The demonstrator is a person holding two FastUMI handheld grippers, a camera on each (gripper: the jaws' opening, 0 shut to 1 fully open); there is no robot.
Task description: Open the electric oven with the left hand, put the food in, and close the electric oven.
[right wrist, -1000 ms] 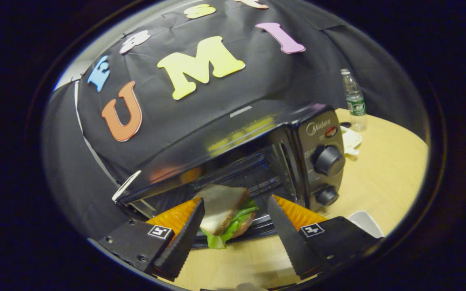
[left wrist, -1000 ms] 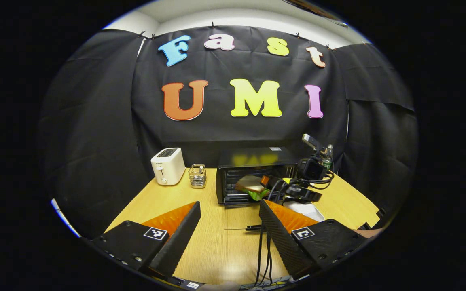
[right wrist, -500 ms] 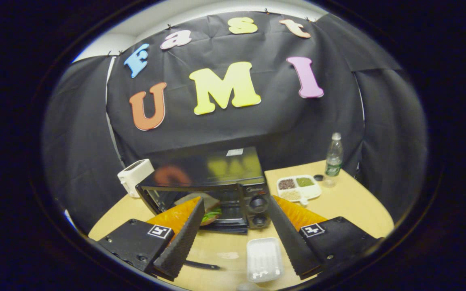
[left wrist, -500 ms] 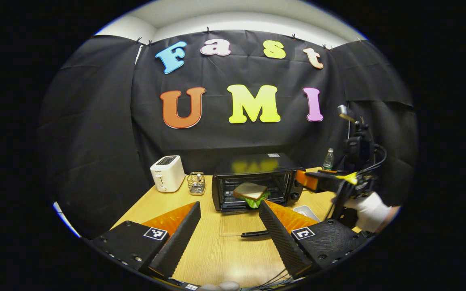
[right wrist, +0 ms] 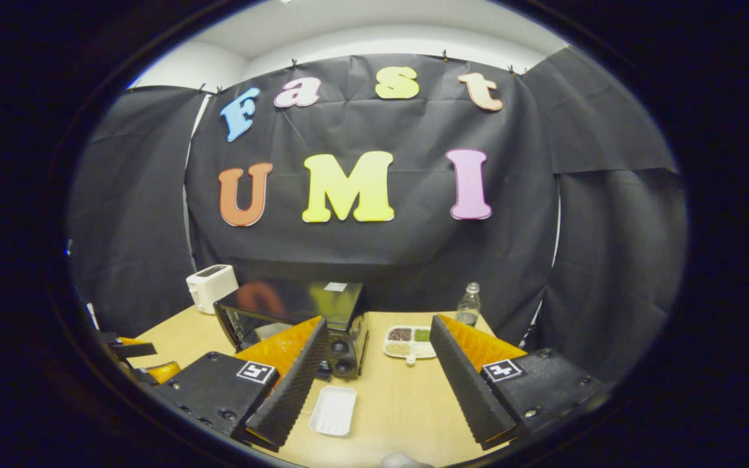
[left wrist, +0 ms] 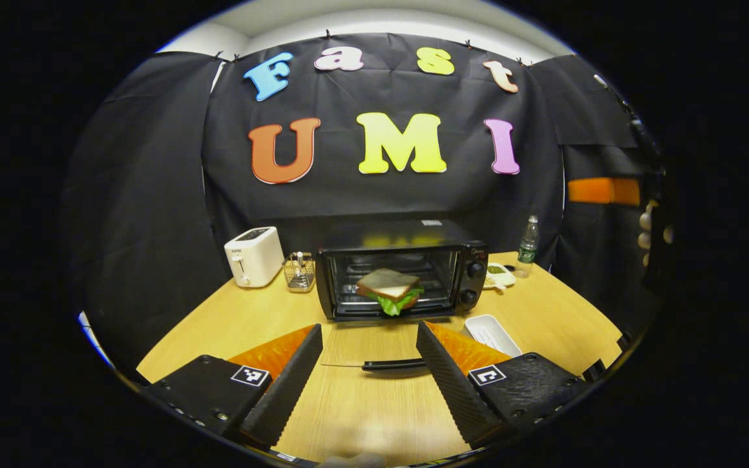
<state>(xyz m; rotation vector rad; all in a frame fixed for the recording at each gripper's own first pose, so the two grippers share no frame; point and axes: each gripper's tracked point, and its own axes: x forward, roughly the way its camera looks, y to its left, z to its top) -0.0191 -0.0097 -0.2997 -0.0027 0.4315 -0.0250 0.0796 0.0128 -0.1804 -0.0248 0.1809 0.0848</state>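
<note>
The black electric oven [left wrist: 407, 240] stands at the middle back of the wooden table, its glass door folded down flat with the dark handle [left wrist: 393, 364] toward me. A sandwich [left wrist: 387, 289] with lettuce rests on the rack just inside the opening. My left gripper [left wrist: 368, 335] is open and holds nothing, hovering just short of the door handle. My right gripper [right wrist: 380, 322] is open and holds nothing, raised high and back to the right of the oven [right wrist: 296, 309]. In the left gripper view it shows at the far right [left wrist: 602, 190], held by a hand [left wrist: 649, 227].
A white toaster [left wrist: 254, 255] and a wire holder [left wrist: 299, 271] stand left of the oven. To its right are a white tray [left wrist: 491, 333], a divided dish [right wrist: 407, 341] and a water bottle [right wrist: 469, 305]. The left gripper's body [right wrist: 134, 354] shows at the left edge.
The right gripper let go of the sandwich in the oven, then drew back and rose to the right. The left gripper stayed open near the door handle.
</note>
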